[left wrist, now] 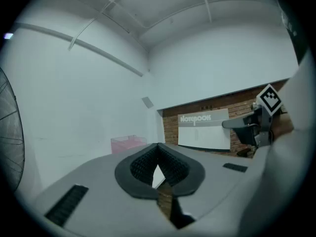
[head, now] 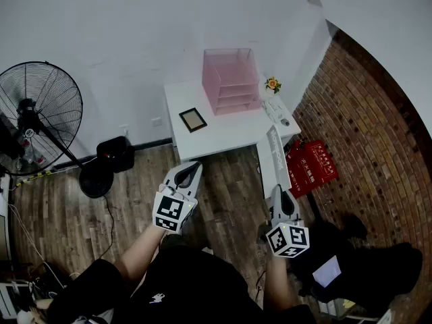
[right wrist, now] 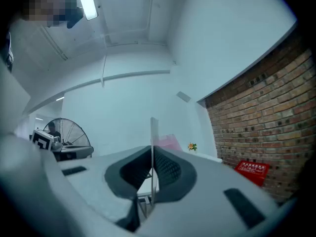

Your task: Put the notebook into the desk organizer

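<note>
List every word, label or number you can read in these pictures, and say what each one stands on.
"NOTEBOOK": white capitals on the grey band across the top of the notebook cover, read in the left gripper view.
Fine print lower on that cover: too small to read.
White print on the red box: too small and blurred to read in any view.

Light is even and moderate with a cool, bluish cast. A ceiling tube lamp [right wrist: 90, 1] glares white at the top left of the right gripper view. The head view is sharp centrally, dimmer over the wooden floor [head: 88, 214], and black in its right corners. Both gripper views bulge fisheye-fashion with dark corners. Their near grey housings look soft, yet the print on the notebook [left wrist: 204, 131] reads clearly.
</note>
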`<control>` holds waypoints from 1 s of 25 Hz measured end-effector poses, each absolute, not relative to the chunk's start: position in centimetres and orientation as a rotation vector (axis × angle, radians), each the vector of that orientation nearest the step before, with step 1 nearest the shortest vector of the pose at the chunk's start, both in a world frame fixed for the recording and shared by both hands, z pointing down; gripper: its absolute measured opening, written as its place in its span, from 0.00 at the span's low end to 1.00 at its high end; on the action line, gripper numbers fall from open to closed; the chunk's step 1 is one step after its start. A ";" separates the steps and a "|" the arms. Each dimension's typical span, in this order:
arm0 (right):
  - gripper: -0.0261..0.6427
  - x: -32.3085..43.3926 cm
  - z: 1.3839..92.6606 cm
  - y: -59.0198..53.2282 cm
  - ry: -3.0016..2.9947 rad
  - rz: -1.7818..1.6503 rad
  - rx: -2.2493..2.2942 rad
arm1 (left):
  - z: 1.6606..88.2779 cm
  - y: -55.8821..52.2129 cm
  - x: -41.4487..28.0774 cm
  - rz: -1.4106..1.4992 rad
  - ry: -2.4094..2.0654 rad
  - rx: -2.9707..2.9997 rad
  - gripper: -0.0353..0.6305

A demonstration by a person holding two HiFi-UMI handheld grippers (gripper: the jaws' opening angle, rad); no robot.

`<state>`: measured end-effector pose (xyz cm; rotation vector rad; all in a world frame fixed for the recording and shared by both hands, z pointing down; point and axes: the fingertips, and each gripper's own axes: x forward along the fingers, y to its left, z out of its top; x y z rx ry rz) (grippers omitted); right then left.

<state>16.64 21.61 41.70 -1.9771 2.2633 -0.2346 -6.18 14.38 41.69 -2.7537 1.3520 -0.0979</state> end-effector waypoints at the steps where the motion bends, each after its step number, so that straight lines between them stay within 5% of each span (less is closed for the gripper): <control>1: 0.06 16.6 41.8 22.0 2.271 -0.234 -1.974 | 41.9 14.8 -6.1 -0.099 1.356 -2.751 0.06; 25: 0.06 19.1 42.4 22.6 2.290 -0.245 -1.895 | 42.4 15.5 -3.3 -0.100 1.379 -2.755 0.06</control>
